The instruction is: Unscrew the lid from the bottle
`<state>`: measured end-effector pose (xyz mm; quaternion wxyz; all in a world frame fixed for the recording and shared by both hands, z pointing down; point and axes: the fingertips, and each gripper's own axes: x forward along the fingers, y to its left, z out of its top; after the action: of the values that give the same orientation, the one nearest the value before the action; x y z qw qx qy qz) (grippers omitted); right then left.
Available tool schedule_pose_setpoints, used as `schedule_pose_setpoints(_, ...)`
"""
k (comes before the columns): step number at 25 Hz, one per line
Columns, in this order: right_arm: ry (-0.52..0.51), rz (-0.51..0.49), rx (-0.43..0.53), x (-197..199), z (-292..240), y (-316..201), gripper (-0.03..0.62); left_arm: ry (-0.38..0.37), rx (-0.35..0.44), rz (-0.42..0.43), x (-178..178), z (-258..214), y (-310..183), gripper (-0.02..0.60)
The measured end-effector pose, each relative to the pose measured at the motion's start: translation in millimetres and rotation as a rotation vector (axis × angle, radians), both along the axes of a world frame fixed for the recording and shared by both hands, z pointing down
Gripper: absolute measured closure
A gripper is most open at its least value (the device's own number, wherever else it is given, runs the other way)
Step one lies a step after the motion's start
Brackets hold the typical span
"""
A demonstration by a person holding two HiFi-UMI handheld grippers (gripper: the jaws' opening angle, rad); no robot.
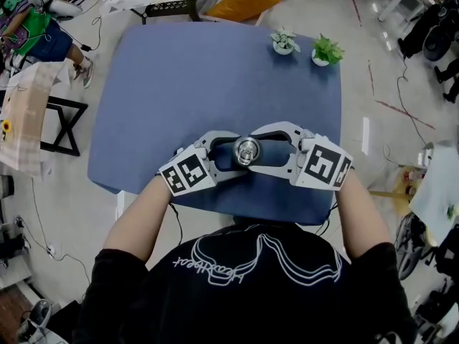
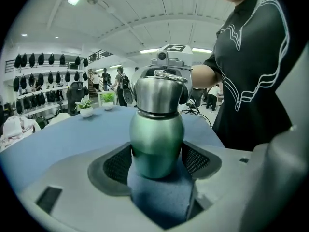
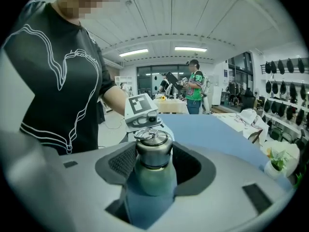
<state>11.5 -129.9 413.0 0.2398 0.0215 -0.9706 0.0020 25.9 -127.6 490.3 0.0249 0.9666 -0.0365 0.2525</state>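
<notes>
bottle (image 1: 247, 151) upright on blue table (image 1: 215, 77), lower centre of head view, near table's front edge. l gripper (image 1: 224, 156) clenched on green body, pads pressing both sides. r gripper (image 1: 269, 149) clamped round steel lid (image 3: 153, 146); lid sits on neck. 2 potted plants (image 1: 285, 42) at table's upper right, well apart fr bottle.

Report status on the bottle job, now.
Left hand-held gripper shut on bottle body. Right hand-held gripper shut on lid. Lid seated, not off yet. Potted plants at far table edge, clear of work.
</notes>
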Motion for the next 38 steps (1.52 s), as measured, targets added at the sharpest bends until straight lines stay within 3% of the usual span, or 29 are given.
schedule_pose_setpoints(5, 0.012, -0.063, -0.007, 0, 0, 0, 0.355, -0.007, -0.012, 0.041, 0, 0, -1, 0.256)
schedule_pose_setpoints(9, -0.001, -0.049, -0.023, 0, -1, 0, 0.350, 0.008, -0.018, 0.022, 0, 0, -1, 0.256)
schedule_pose_setpoints(11, -0.014, -0.018, -0.035, -1, -2, 1, 0.290, 0.013, -0.018, 0.004, -1, 0, -1, 0.256)
schedule_pose_setpoints(19, -0.148, 0.247, 0.007, -6, -12, 4, 0.267, 0.025, -0.023, -0.154, -1, 0, 0, 0.256)
schedule_pose_setpoints(27, -0.171, 0.560, 0.045, 5, -7, 1, 0.296, 0.036, -0.034, -0.358, -4, 1, 2, 0.256)
schedule_pose_setpoints(38, -0.164, 0.677, 0.098, -2, -4, 1, 0.346, 0.039, -0.032, -0.496, -2, 0, 3, 0.256)
